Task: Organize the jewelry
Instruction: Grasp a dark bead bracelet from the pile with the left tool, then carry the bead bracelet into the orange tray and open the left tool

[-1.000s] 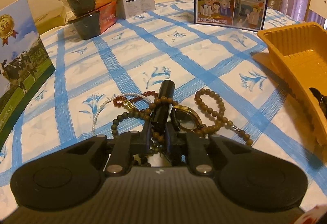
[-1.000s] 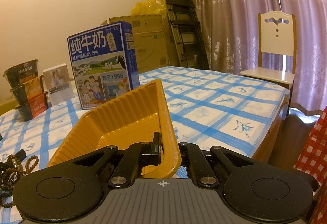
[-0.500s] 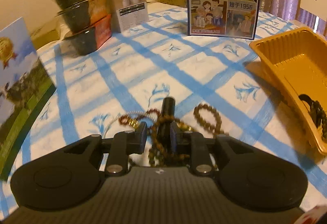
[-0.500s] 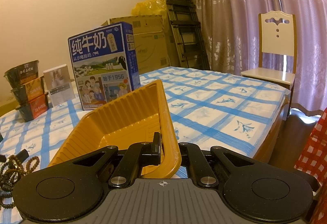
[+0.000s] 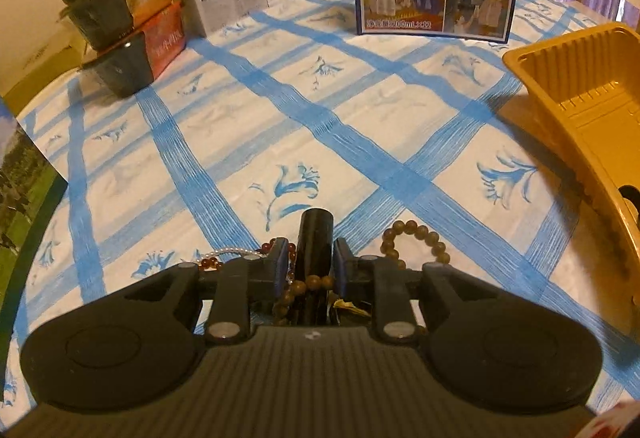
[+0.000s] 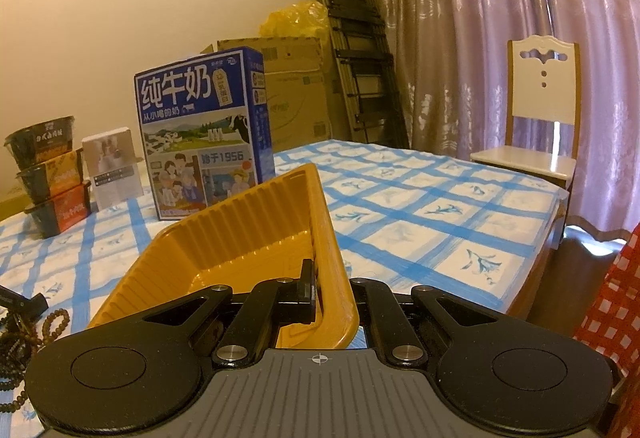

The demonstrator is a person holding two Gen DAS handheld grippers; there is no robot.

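Left wrist view: left gripper (image 5: 308,264) clamps the rigid black tube (image 5: 316,250), light bead strands (image 5: 308,284) draped over, likely slippy. Right gripper (image 6: 326,288) pinches the thin, flexy yellow tray (image 6: 240,238) rim.

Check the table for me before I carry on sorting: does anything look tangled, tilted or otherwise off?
Two things. The yellow tray sits tilted, with one end raised, because the right gripper is pinching its side wall. The bead strands lie in a tangled heap, and one brown strand is draped over the black cylinder held by the left gripper.

milk carton (image 6: 204,134): "纯牛奶", "从小喝的奶", "始于1956" | other labels unreadable
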